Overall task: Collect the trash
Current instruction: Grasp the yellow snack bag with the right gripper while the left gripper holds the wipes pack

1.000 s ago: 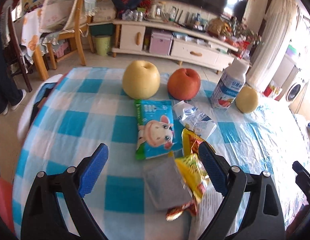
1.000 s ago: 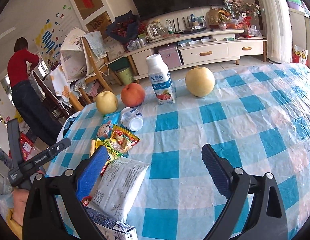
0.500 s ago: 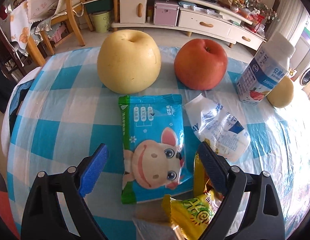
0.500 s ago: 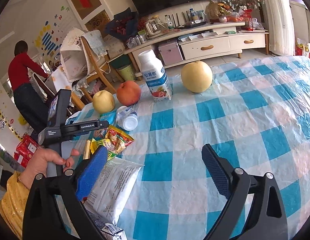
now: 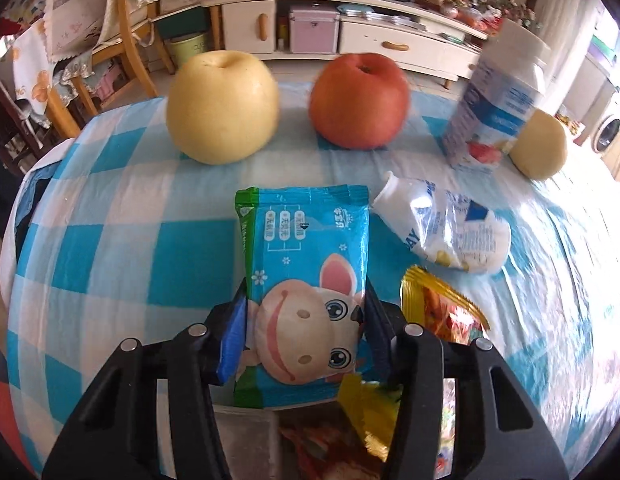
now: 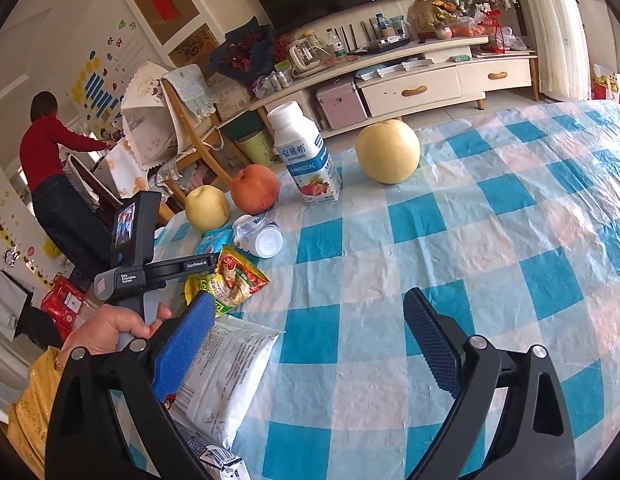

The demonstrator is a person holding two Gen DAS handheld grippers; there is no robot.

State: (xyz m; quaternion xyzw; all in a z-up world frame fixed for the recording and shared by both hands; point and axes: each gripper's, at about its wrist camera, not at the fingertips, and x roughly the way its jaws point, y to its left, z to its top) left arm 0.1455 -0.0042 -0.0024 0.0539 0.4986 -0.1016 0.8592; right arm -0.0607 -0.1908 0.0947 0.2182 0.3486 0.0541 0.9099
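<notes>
At the far left of the left wrist view sits the yellow pear (image 5: 223, 106) at the back of the checked tablecloth (image 5: 109, 240), untouched, and just in front of it the action: the left gripper (image 5: 303, 330) has come down and forward over the blue wet-wipe packet (image 5: 305, 280), and its jaws, wide apart a moment ago, have just been closing. They now pinch the packet's near half from both sides, blue pads pressed into the cartoon face. That looks like the first piece of trash secured, though it still lies flat on the cloth, not yet lifted.

Moving right: the red apple (image 5: 360, 100) at the back, then the crumpled white bottle (image 5: 446, 228) lying on its side just beside the packet, and the yellow snack wrapper (image 5: 442, 312) close against the gripper's right finger (a snag risk on the lift, I'd judge). The upright milk bottle (image 5: 498, 96) stands further right.

Over in the right wrist view, the right gripper (image 6: 305, 348) hangs with its fingers spread, nothing between them, the white foil bag (image 6: 225, 372) under its left finger.
</notes>
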